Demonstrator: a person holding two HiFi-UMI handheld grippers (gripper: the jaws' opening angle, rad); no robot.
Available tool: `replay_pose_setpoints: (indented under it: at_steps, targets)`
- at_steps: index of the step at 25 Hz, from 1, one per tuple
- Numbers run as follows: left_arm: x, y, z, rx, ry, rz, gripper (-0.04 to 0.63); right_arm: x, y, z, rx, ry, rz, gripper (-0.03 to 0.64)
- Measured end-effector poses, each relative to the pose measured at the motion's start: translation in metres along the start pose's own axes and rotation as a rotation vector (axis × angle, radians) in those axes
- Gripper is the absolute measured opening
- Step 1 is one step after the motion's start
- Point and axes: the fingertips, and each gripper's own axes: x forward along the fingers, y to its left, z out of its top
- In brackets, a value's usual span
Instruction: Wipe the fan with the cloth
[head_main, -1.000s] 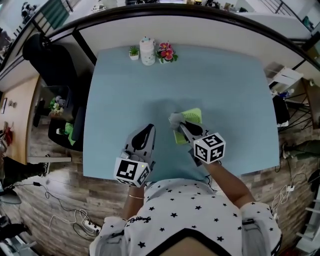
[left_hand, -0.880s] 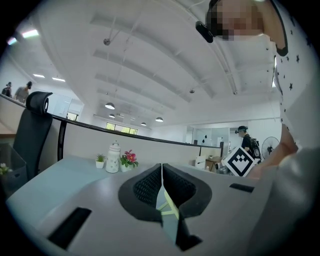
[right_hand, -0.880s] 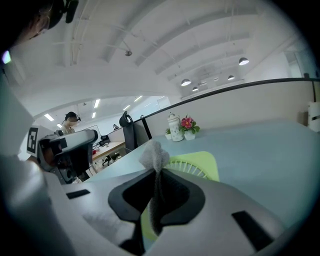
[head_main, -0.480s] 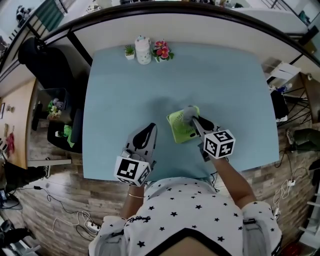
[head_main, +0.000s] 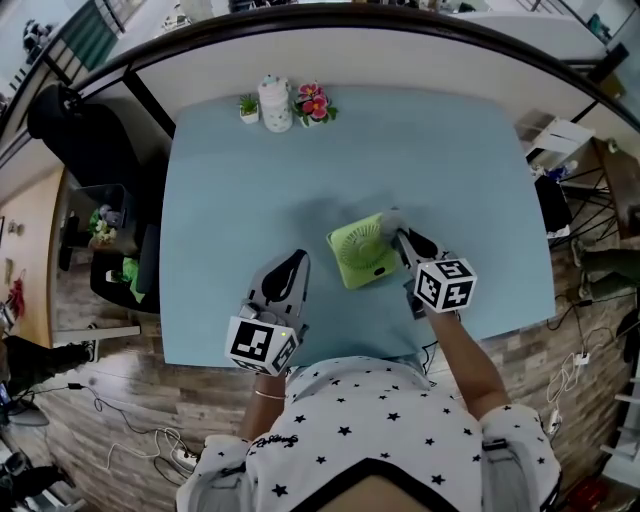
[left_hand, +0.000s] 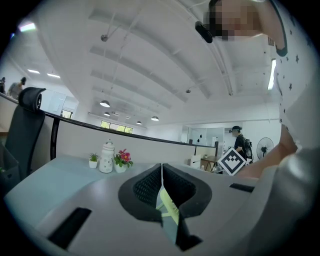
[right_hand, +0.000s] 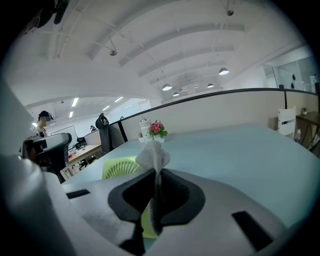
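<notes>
My right claw is covering the lower part of the lime-green plastic desk fan just to its left. The crumpled grey cloth pinched in its jaws is hiding the fan's right edge. Past my left claw, whose jaws are pressing together, only a thin sliver of that fan is showing. The white jar far ahead is showing too small to tell its details.

Fan is sitting near the table's front edge, left gripper lying to its left, right gripper with cloth just right, jar standing far behind between potted plant and flowers.
</notes>
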Motion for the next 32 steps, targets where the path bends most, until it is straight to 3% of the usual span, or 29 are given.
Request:
replay_pose_setpoints:
  at_steps: [10,17,22,32]
  targets:
    - [-0.001,-0.003,0.002,0.0,-0.013,-0.001,0.032,-0.007,0.005,0.01,-0.016,-0.033,-0.002,0.032]
    - [-0.003,-0.001,0.0,-0.005,-0.015,0.002,0.032,-0.01,0.068,0.023,-0.052,-0.089,0.157,0.032]
    - [-0.006,0.001,0.002,-0.004,-0.021,0.007,0.032,0.0,0.117,0.0,-0.099,-0.018,0.296,0.032]
    - [-0.009,0.005,-0.004,-0.016,-0.007,0.013,0.032,0.016,0.118,-0.03,-0.145,0.08,0.3,0.032]
